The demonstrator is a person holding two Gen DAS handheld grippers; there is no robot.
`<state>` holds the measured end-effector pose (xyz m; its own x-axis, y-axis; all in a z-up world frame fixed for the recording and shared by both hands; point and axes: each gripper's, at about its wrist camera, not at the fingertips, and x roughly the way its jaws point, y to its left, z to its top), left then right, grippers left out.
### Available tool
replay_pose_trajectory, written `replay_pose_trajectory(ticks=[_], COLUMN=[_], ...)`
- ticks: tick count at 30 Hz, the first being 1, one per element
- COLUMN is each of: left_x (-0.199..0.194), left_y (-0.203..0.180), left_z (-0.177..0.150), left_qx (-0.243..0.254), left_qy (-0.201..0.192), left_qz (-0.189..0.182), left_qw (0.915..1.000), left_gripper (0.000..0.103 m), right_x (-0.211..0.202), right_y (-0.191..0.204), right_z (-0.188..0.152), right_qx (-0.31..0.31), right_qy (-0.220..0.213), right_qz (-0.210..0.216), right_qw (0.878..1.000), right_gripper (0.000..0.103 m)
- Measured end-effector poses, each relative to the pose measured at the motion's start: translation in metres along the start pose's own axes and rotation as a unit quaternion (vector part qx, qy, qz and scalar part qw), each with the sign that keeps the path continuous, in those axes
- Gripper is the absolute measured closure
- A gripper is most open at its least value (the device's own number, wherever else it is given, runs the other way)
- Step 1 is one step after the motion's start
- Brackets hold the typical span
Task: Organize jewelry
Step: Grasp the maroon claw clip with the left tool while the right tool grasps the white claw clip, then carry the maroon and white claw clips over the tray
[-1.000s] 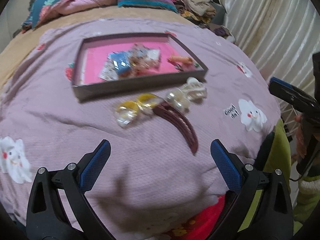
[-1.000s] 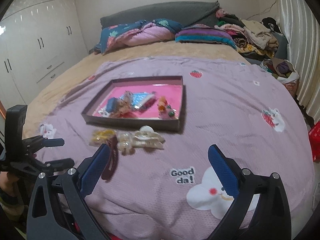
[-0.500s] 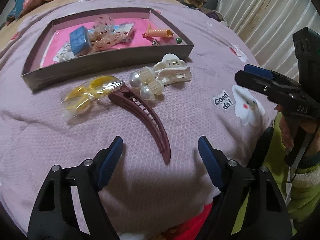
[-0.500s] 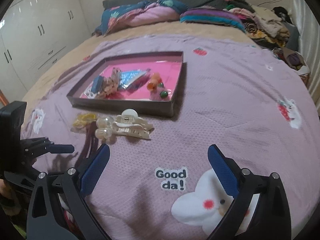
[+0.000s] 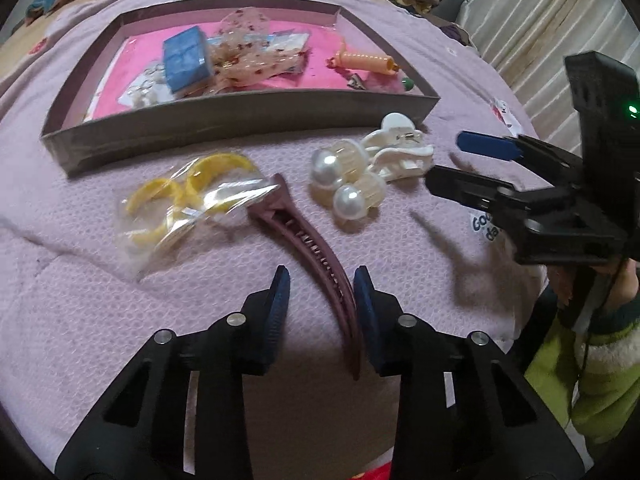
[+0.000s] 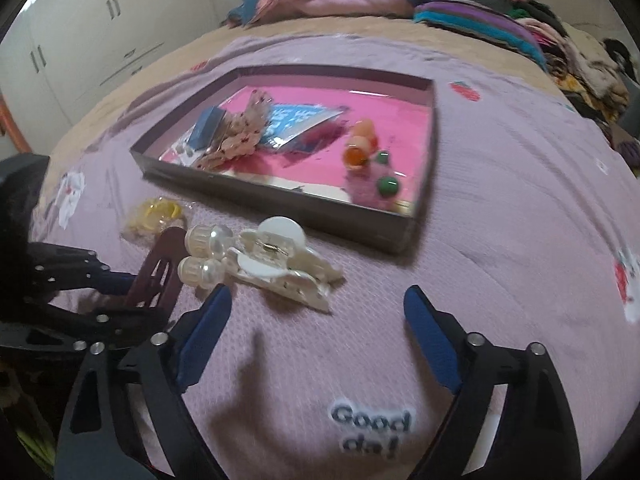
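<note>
Bedspread (image 6: 520, 240) print (image 6: 372, 432) reads "Good da!" between right gripper (image 6: 316, 304) fingers.

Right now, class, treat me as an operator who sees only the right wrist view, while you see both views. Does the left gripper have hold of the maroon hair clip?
Observer: Not yet. In the left wrist view the left gripper has just been closing. The narrow end of the maroon hair clip lies between its pads, with a gap on one side.
Operator: What lies by the clip's wide end?
Observer: A clear bag of yellow hoops. Its corner reaches that end.
Operator: And my right gripper?
Observer: From the side, the right gripper stands open, with its tips beside the white claw clip.
</note>
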<state>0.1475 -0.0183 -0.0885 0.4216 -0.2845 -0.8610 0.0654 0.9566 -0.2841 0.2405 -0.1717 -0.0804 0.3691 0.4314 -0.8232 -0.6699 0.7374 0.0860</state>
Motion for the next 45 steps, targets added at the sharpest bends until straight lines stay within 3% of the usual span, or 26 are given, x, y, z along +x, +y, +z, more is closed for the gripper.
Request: replay_pose_trajectory(ticks=[10, 11, 13, 18, 22, 24, 26, 33, 35, 37, 41, 42, 43, 44, 45], left_x=[-0.017, -0.019, -0.020, -0.016, -0.012, -0.009, -0.007, -0.006, -0.008, -0.012, -0.020, -0.024, -0.026, -0.029, -0.033], left_y=[0.025, 0.027, 0.031, 0.032, 0.031, 0.028, 0.025, 0.014, 0.011, 0.007, 0.002, 0.002, 0.002, 0.002, 0.002], left_z=[-0.008, -0.007, -0.007, 0.000, 0.005, 0.008, 0.008, 0.008, 0.006, 0.004, 0.002, 0.002, 0.002, 0.003, 0.004], left_qx=[-0.023, -0.025, -0.029, -0.027, -0.019, -0.015, -0.012, 0.008, 0.011, 0.017, 0.023, 0.024, 0.025, 0.026, 0.026], left_qy=[-0.003, -0.004, -0.006, -0.006, -0.004, 0.000, 0.002, 0.004, 0.004, 0.002, -0.005, -0.008, -0.010, -0.013, -0.018], left_qz=[0.011, 0.013, 0.013, 0.010, 0.006, -0.003, -0.011, -0.019, -0.025, -0.029, -0.033, -0.032, -0.031, -0.030, -0.027], left_qw=[0.9997, 0.9996, 0.9995, 0.9996, 0.9998, 0.9999, 0.9999, 0.9998, 0.9996, 0.9994, 0.9992, 0.9992, 0.9991, 0.9991, 0.9991], left_gripper=[0.080, 0.080, 0.080, 0.080, 0.081, 0.094, 0.098, 0.098, 0.098, 0.098, 0.098, 0.098, 0.098, 0.098, 0.098], right_x=[0.028, 0.028, 0.029, 0.022, 0.010, 0.003, -0.003, -0.019, -0.018, -0.016, -0.008, -0.006, -0.005, -0.005, -0.006], right_y=[0.016, 0.017, 0.017, 0.016, 0.015, 0.013, 0.009, -0.006, -0.007, -0.006, -0.001, 0.000, 0.001, 0.002, 0.002], right_z=[0.013, 0.013, 0.011, 0.003, -0.011, -0.020, -0.027, -0.051, -0.050, -0.046, -0.034, -0.032, -0.030, -0.029, -0.028], right_qx=[-0.051, -0.056, -0.057, -0.042, -0.027, -0.011, 0.005, 0.053, 0.055, 0.055, 0.044, 0.044, 0.043, 0.043, 0.045], right_qy=[0.011, 0.011, 0.017, 0.022, 0.027, 0.027, 0.028, 0.019, 0.022, 0.021, 0.018, 0.017, 0.013, 0.011, 0.010], right_qz=[0.017, 0.015, 0.014, 0.027, 0.025, 0.022, 0.017, 0.008, 0.013, 0.014, 0.007, 0.009, 0.010, 0.013, 0.016], right_qw=[0.998, 0.998, 0.998, 0.999, 0.999, 0.999, 0.999, 0.998, 0.998, 0.998, 0.999, 0.999, 0.999, 0.999, 0.999], right_gripper=[0.040, 0.043, 0.061, 0.070, 0.072, 0.072, 0.072, 0.070, 0.068, 0.058, 0.057, 0.057, 0.069, 0.074, 0.074])
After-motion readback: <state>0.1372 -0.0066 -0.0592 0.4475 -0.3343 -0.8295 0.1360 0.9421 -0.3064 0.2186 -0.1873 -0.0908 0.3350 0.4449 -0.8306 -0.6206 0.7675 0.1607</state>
